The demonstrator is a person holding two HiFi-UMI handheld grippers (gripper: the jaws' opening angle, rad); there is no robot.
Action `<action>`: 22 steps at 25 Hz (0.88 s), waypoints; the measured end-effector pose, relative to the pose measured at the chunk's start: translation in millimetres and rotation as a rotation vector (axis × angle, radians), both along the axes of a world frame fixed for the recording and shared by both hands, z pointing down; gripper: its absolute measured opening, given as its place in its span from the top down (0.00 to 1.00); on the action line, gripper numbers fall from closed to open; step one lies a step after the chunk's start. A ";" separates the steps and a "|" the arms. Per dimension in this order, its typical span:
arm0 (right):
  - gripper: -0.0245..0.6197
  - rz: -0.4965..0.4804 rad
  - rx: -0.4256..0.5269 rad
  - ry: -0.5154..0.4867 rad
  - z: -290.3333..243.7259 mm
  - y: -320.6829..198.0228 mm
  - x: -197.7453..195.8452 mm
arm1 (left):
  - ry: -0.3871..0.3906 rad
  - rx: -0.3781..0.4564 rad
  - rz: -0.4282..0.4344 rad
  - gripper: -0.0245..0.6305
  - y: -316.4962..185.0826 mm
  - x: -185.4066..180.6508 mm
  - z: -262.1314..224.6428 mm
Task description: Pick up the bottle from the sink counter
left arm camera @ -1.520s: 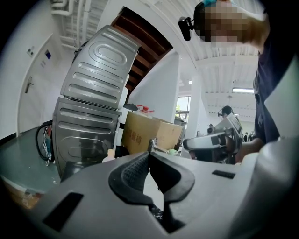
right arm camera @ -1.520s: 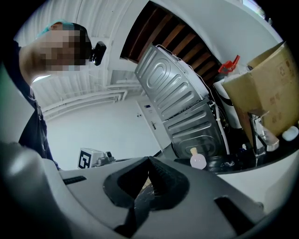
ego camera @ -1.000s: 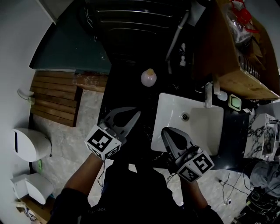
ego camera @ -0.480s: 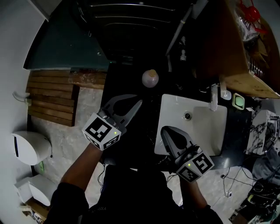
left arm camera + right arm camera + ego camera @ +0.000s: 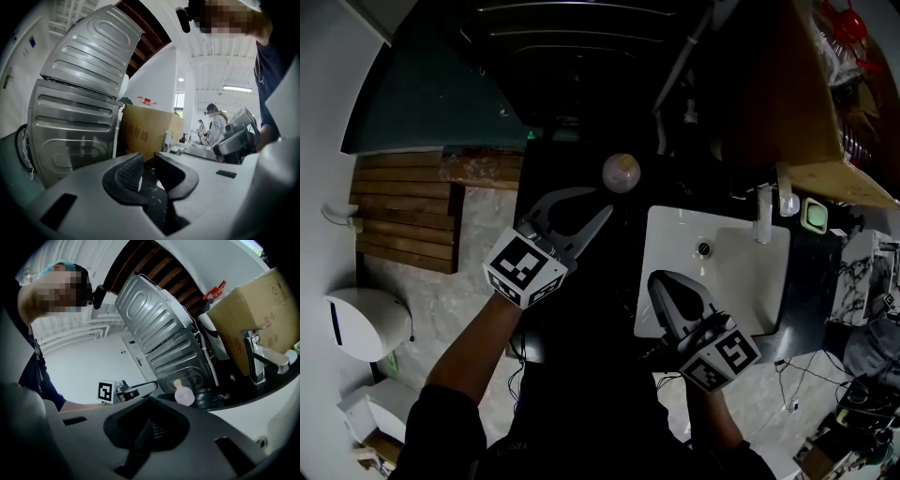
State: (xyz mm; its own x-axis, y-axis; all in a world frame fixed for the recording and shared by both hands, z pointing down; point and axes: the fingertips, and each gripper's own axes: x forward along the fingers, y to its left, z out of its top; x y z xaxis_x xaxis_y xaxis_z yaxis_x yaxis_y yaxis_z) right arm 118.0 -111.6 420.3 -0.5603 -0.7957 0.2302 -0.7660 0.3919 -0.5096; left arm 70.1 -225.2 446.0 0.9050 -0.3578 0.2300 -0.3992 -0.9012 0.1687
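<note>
Our left claw (image 5: 598, 200) points forward, its jaws just opening with nothing between them; our right claw (image 5: 661, 279) sits nearer us, jaws together.

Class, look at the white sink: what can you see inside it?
In the sink only the drain shows, on a bare white bottom; the tap reaches over its far rim. The right gripper covers the near left corner, so that part cannot be checked.

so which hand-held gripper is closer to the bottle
The left hand-held gripper: its tips sit just short of the bottle, and its jaws have just been opening with nothing between them. The right hand-held gripper is further back, over the sink's front edge.
</note>
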 end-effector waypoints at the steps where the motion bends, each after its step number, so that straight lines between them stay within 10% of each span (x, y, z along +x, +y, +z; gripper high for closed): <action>1: 0.93 0.003 -0.002 -0.001 1.0 -1.3 0.7 | -0.002 0.001 0.002 0.86 -2.7 1.2 1.2; 22: 0.93 0.026 -0.046 -0.018 22.0 -18.7 9.0 | -0.073 0.003 0.038 0.71 -42.5 21.5 42.0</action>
State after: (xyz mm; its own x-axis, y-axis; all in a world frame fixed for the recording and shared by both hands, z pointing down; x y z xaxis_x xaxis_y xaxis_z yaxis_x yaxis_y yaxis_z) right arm 127.0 -130.2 442.3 -0.5443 -0.7986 0.2569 -0.7658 0.3480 -0.5408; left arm 91.6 -267.7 488.0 0.8986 -0.3246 0.2953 -0.3762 -0.9163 0.1377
